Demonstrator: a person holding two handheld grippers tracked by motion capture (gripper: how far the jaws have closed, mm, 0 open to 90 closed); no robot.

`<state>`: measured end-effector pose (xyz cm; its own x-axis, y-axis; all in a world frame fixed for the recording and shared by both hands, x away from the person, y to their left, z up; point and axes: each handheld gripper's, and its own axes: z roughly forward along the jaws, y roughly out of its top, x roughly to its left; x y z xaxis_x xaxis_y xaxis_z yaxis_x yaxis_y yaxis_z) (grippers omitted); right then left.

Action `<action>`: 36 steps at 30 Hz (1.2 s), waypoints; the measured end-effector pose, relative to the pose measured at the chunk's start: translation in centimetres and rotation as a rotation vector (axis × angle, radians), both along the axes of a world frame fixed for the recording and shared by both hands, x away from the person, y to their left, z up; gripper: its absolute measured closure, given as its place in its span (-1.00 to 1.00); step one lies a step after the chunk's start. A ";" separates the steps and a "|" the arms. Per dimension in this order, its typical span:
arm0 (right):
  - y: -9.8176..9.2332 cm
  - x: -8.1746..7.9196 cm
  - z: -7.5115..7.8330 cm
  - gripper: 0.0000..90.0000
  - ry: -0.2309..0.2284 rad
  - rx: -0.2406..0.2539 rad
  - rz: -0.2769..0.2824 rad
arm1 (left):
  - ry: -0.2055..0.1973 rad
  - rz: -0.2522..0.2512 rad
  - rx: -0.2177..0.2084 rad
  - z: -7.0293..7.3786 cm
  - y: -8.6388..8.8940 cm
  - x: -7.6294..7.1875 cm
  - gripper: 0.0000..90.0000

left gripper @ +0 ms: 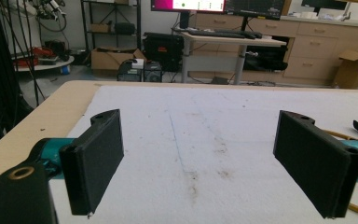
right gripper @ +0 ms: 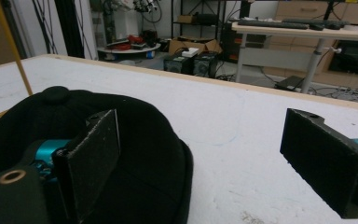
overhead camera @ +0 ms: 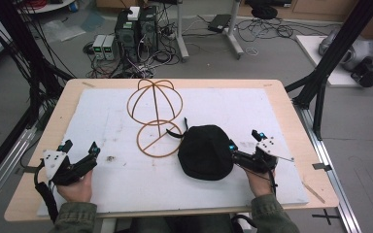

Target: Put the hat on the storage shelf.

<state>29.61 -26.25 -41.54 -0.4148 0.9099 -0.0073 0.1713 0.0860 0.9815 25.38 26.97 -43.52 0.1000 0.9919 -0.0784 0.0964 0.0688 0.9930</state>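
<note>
Black cap (overhead camera: 205, 151): lies crown up on the white mat (overhead camera: 233, 107), toward the near right part of the surface (overhead camera: 73, 92), just right of the wire hat stand (overhead camera: 154, 116).
Right tongs (overhead camera: 244, 145): spread wide, nothing gripped; in the right gripper view one jaw sits against the cap's right side, the other well clear.
Left tongs (overhead camera: 81, 148): spread wide, nothing gripped, near the near left corner, over bare mat.

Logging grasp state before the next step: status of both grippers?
Left gripper: open, holding nothing, above the white mat.
Right gripper: open, holding nothing, beside the black cap.
</note>
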 end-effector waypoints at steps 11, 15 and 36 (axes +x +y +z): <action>1.1 0.0 -0.2 -0.75 0.019 -0.018 0.045 | 0.001 -0.002 -0.001 0.0 0.0 0.0 -0.64; 1.7 0.0 -0.2 -0.75 0.033 -0.025 0.072 | 0.002 -0.003 -0.005 0.0 0.1 0.1 -0.64; 4.2 -0.9 0.0 -0.75 0.030 -0.055 0.175 | 0.004 0.000 -0.019 0.0 0.3 0.1 -0.64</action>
<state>28.73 -22.04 -41.49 -0.5678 0.8222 -0.0398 0.1785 0.1702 0.9691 25.47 27.29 -43.57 0.0996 0.9903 -0.0973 0.1007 0.0872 0.9911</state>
